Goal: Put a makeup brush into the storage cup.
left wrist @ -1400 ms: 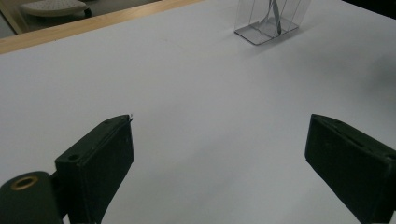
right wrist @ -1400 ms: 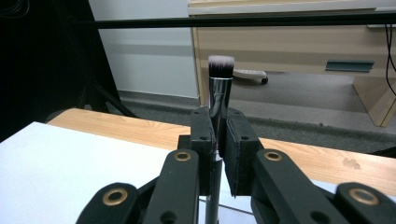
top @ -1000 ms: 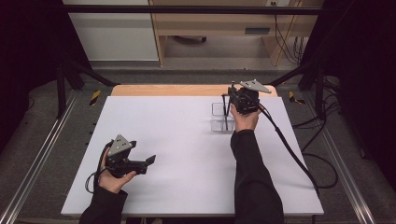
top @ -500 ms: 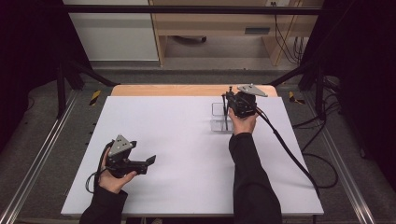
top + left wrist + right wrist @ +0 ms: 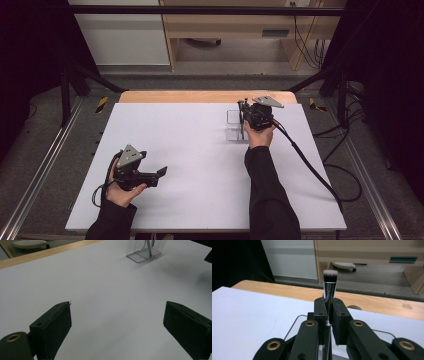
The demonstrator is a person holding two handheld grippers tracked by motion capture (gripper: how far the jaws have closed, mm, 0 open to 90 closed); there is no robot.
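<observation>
My right gripper (image 5: 328,308) is shut on a makeup brush (image 5: 329,285) with a silver ferrule and a dark, white-tipped head. The brush stands upright, bristles up. In the high view the right gripper (image 5: 245,109) holds the brush (image 5: 243,120) over a clear acrylic holder (image 5: 233,126) at the far right of the white table, its handle reaching down into the holder. My left gripper (image 5: 161,172) rests low at the near left of the table, jaws wide apart with nothing between them. The left gripper view has the clear holder (image 5: 143,251) far off, with the brush handle inside.
The white table sheet (image 5: 200,165) ends at a wooden strip (image 5: 200,96) along the far edge. A black cable (image 5: 310,165) trails from the right gripper across the table's right side. Wooden furniture and a white cabinet stand beyond the table.
The right gripper with the brush has shifted slightly left over the clear holder. The left gripper has stayed where it was.
</observation>
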